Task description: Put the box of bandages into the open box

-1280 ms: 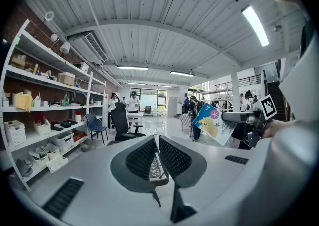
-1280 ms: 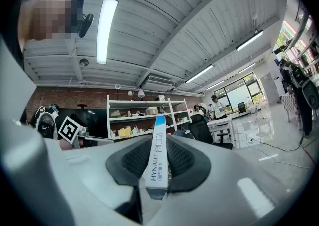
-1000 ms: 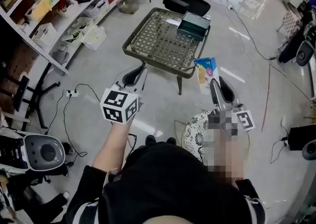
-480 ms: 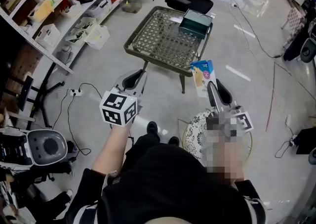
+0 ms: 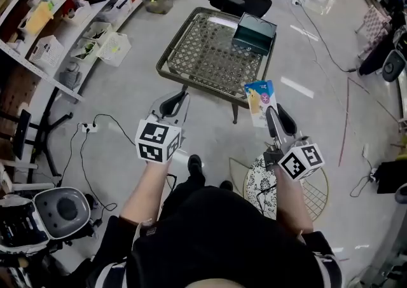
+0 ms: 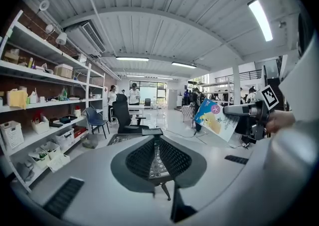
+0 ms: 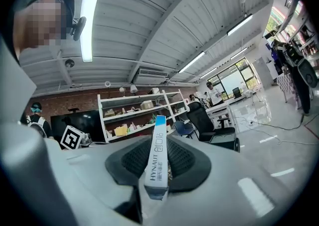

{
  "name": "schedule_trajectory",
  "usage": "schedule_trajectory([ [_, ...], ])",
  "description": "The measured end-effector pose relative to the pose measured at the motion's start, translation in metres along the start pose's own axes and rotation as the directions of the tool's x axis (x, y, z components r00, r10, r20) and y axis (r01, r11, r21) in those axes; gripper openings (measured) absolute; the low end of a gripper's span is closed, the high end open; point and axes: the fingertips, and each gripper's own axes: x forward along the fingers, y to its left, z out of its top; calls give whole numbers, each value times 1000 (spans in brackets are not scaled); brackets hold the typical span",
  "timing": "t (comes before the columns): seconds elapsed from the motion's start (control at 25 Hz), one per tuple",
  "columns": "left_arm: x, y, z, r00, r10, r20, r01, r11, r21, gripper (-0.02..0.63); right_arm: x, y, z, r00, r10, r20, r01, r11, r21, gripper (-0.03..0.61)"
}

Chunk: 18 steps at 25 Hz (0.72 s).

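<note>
The right gripper [image 5: 275,115] holds the box of bandages [image 5: 261,102] by its near end, the jaws closed narrow on its two broad faces. In the right gripper view the thin edge of the box [image 7: 156,157] faces the camera. The word "HYNAUT" is printed along it, and Chinese characters follow further up. The long axis runs away from the gripper, with the blue end far. From the head view the box points to the far side and tilts a little to the left. Its broad face is blue at the far end, with a pink circle and a yellow cartoon figure; the small print there is not readable. The box is in the air at the near right corner of the table [image 5: 210,58]. The open box [image 5: 254,32], dark teal, stands on the far right corner of the table, well apart from the bandages. The left gripper [image 5: 175,101] is to the left, its jaws almost together with only a thin slit, and it holds nothing.
</note>
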Motion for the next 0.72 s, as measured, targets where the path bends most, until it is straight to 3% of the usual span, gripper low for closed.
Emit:
schedule_trajectory([
  [0.32,15,109,23,998,9,57,-8,1000,-31,29,111,35,0,1000,21,-16,-21,1000,10,100],
  [0.72,42,147,29,997,-30,69,33,999,-42,29,154,17,8,999,-39,7,39,999,10,100],
])
